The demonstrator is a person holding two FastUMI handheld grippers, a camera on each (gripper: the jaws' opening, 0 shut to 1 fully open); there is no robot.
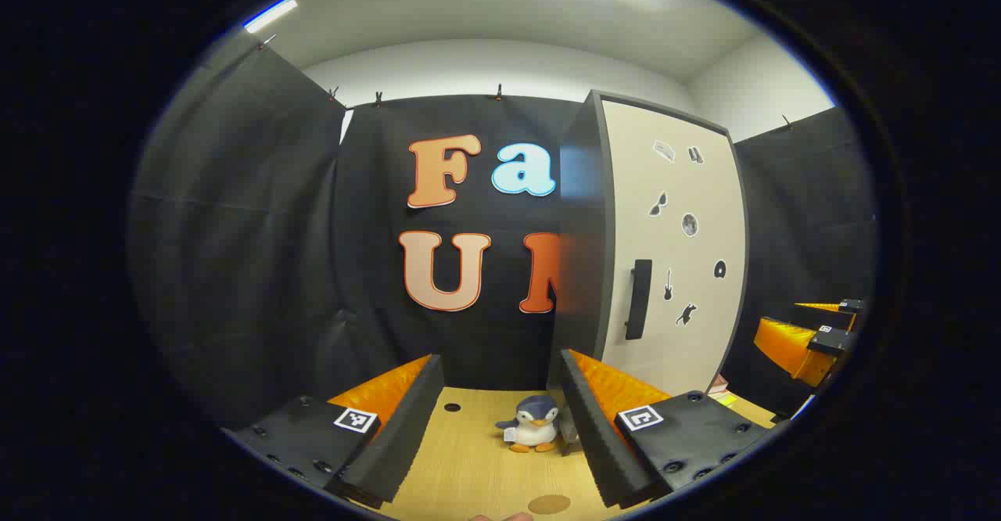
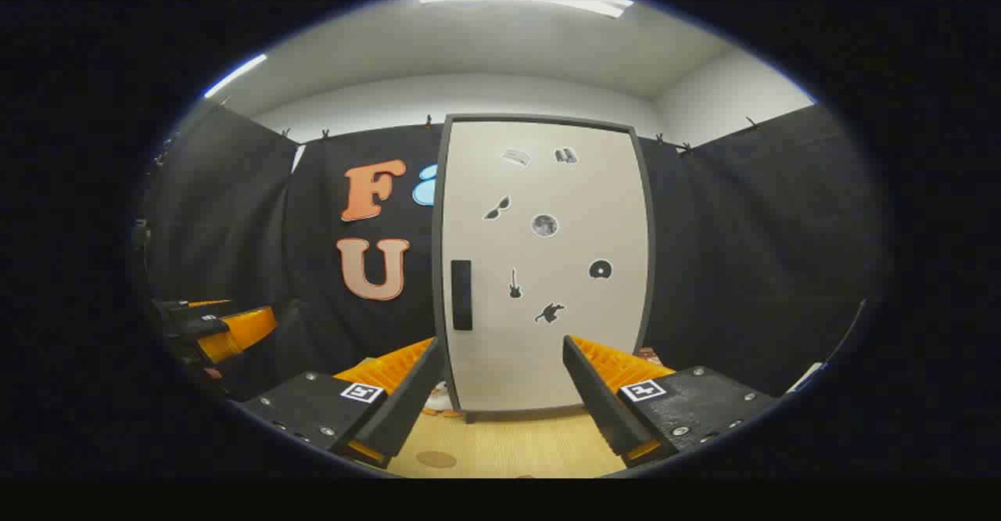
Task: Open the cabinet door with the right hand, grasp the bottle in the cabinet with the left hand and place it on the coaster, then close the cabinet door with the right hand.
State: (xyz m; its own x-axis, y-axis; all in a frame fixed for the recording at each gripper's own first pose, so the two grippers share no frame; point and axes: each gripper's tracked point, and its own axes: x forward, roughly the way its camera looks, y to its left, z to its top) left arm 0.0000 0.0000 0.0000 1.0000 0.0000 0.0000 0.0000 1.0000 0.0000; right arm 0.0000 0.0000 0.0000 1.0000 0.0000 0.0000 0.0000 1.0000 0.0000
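Note:
A tall cabinet stands on the wooden table, its pale door closed and dotted with small stickers, a dark vertical handle near its left edge. In the left gripper view the same door and handle sit to the right. My right gripper is open, facing the door from a short distance. My left gripper is open over the table with nothing between its fingers. A round brown coaster lies near the table's front, also seen as the coaster in the right gripper view. The bottle is hidden behind the door.
A small penguin plush stands on the table left of the cabinet's foot. The right gripper appears far right in the left gripper view; the left gripper appears far left in the right gripper view. Black cloth walls surround the booth.

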